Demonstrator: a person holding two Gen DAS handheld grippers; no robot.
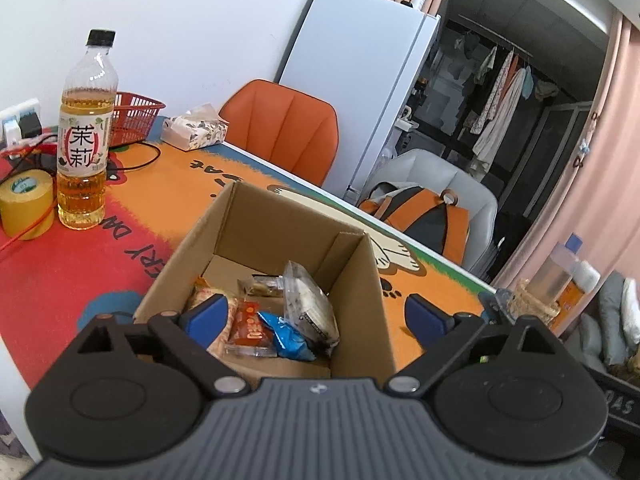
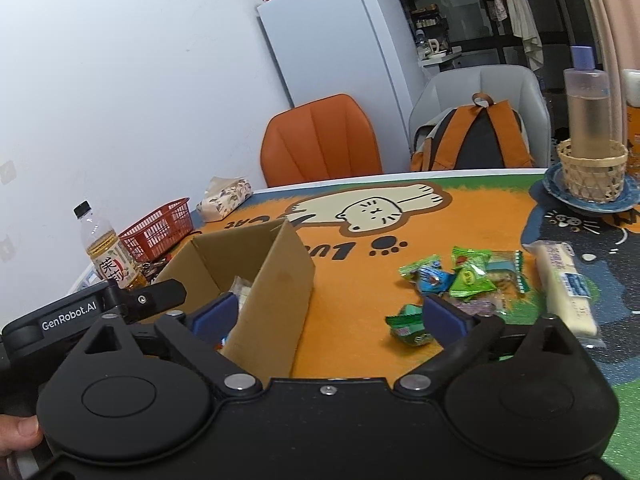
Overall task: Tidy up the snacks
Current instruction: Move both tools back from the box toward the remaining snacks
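So from the left wrist view, the left gripper (image 1: 316,314) is spread wide with nothing between the pads, hanging right over the cardboard box (image 1: 356,280). Inside the box there's already a small heap: a red packet (image 1: 250,330), a blue wrapper (image 1: 288,334) beside it, and a clear pouch (image 1: 308,300) leaning against the box's right wall. All thin film stuff, so I'd guess light, crinkly and a bit slippery. In the right wrist view, the right gripper (image 2: 332,318) is also fully spread and empty, its left finger over the box and its right finger just short of the loose green candies (image 2: 466,276) lying on the mat to the right of the box. Further right of the box is a long white bar (image 2: 564,288); it looks soft-ish, so I'd pinch it across the middle. For the candies, I'd grab the puffy body, not the twisted ends.
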